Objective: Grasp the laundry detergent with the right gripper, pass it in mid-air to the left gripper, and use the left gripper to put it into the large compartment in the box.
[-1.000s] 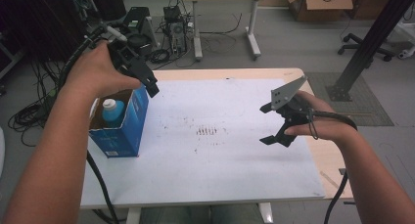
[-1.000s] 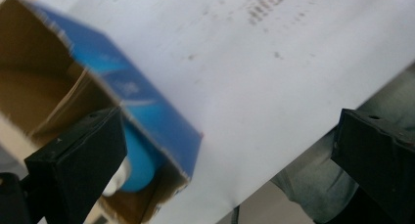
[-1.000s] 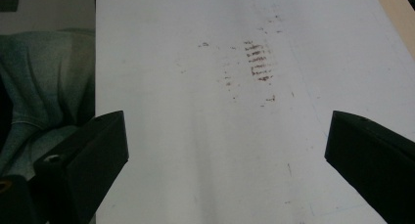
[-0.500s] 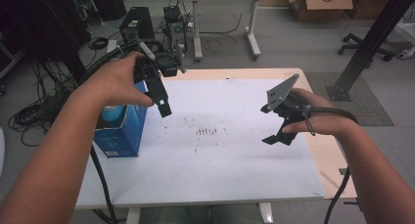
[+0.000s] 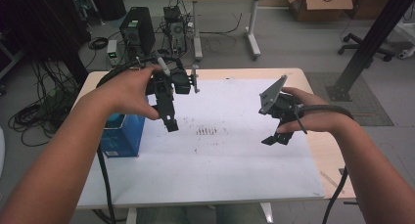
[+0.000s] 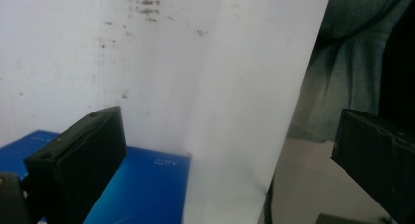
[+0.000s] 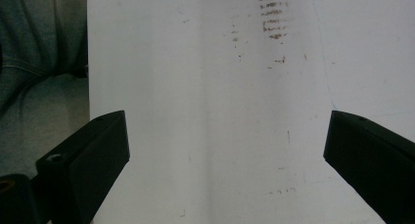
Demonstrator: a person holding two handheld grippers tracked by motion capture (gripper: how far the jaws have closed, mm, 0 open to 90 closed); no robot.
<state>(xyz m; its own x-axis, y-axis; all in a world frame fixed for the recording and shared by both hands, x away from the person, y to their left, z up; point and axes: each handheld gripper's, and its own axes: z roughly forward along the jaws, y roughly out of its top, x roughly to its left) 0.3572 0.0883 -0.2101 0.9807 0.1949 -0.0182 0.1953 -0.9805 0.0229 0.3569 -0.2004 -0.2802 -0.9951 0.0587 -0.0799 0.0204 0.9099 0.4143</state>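
Observation:
My left gripper (image 5: 171, 117) hangs over the white table top (image 5: 220, 160), just right of an open blue box (image 5: 122, 138), its black jaws pointing down. In the left gripper view the left gripper (image 6: 227, 136) is open, jaws far apart with nothing between them, and the blue box (image 6: 147, 185) lies below. A hand holds my right gripper (image 5: 269, 126) above the table's right half, a grey three-cornered plate (image 5: 272, 94) on top. Its own view shows the right gripper (image 7: 225, 136) open over bare white surface.
A patch of small brown marks (image 5: 208, 131) sits mid-table between the grippers. The blue box stands near the left edge, partly hidden by the forearm. Behind the table are computer cases (image 5: 137, 33), cables, and a desk. Trousers (image 6: 352, 62) show past the near edge.
The left gripper has swung right, from above the blue box to over the white surface, and its jaws now point down. The right gripper has barely moved.

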